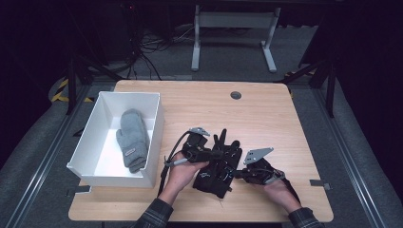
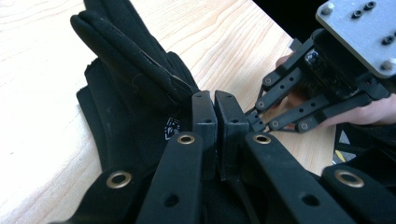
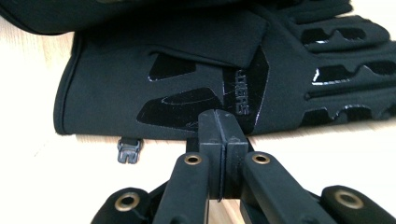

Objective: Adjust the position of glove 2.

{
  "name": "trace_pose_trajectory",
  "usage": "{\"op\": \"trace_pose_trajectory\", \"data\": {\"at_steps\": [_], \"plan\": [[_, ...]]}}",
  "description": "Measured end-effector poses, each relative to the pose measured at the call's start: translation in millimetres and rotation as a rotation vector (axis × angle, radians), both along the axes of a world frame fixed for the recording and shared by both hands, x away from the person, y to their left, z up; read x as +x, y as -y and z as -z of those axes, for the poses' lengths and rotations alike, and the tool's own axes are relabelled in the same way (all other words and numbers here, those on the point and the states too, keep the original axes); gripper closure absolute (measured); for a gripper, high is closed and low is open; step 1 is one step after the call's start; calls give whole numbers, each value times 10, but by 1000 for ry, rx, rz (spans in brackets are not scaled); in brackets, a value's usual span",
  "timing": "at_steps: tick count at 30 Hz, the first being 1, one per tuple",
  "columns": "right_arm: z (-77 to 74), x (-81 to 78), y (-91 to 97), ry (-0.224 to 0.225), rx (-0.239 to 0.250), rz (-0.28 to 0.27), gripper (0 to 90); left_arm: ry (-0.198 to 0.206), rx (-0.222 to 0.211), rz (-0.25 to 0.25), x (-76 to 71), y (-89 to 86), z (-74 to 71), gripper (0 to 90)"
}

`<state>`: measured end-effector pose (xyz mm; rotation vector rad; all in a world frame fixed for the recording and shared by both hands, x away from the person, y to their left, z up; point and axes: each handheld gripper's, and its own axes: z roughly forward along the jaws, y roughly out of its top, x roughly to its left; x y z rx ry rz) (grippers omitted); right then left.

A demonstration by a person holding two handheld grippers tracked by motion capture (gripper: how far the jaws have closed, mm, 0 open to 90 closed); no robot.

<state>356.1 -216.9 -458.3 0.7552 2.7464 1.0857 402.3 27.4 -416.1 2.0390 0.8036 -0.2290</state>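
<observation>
The wooden table (image 1: 266,109) carries a white bin (image 1: 147,137) at its 9 o'clock side, a grey mitten (image 1: 132,137) lying inside. At the table's 6 o'clock lie black gloves (image 1: 216,168), stacked. The left gripper (image 1: 216,154) rests on them from 9 o'clock, jaws clenched together; whether they pinch fabric is unclear. The right gripper (image 1: 236,175) sits at their 3 o'clock edge, jaws clenched on nothing

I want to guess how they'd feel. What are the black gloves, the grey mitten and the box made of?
Black gloves: probably smooth stretchy fabric, matte, with shiny rubbery-looking patches on palm and fingers.
Grey mitten: looks like fuzzy fleece or wool, since its surface is soft and nubbly.
Box: white, smooth, with thin stiff walls; plastic or coated board, hard to tell which.
</observation>
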Motion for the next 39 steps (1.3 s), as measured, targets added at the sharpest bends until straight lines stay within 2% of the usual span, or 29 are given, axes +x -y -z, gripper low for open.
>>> {"op": "trace_pose_trajectory", "data": {"at_steps": [12,15,17,26,28,30,32,35,38,39], "plan": [[17,8,-218,19,6,-24,900,-5,32,13,-10,81,72,884],[21,12,-253,23,8,-32,900,2,70,25,-19,115,111,884],[22,11,-265,26,8,-33,900,-2,71,35,-16,130,145,883],[22,19,-241,30,8,-23,900,-10,119,91,-68,237,261,883],[23,19,-240,34,7,-22,900,-6,140,94,-81,268,281,882],[20,17,-233,33,5,-22,900,-10,129,99,-78,274,294,881],[7,5,-202,44,-5,-19,900,-2,148,90,-70,282,327,877],[-45,1,-85,54,3,6,889,-1,131,95,-71,289,365,842],[-101,5,92,68,12,53,804,10,125,92,-91,303,347,683],[-116,6,178,78,12,77,769,27,123,92,-112,302,308,621]]}}
